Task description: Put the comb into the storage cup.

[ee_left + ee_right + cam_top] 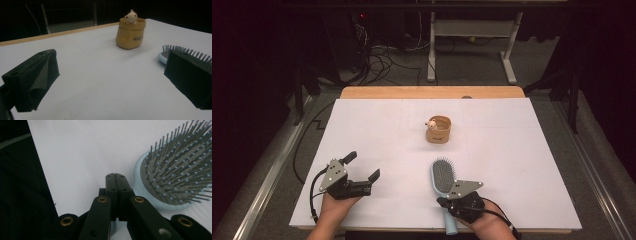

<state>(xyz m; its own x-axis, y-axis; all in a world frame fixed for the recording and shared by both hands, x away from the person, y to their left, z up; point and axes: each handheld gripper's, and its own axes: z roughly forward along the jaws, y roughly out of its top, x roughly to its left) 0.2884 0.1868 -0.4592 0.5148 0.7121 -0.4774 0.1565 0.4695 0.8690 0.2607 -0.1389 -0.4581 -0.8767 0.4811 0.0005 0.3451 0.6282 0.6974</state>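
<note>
Hairbrush [442,176] lying bristles-up near the front edge of the white worktop [522,165], your right gripper [450,201] over its handle.

You are holding the right gripper just behind the brush head; in the right gripper view its fingers [111,186] are pressed flat together with nothing visibly between them, the pale blue head sitting just beside their tips and a sliver of pale blue showing beneath them. You are resting the left gripper [363,166] well apart to the brush's left, its fingers [32,80] standing wide and empty above bare worktop. Farther back, near the worktop's middle, a tan pouch [438,129] is standing upright, a small pale figure [131,17] peeking over its rim.
</note>
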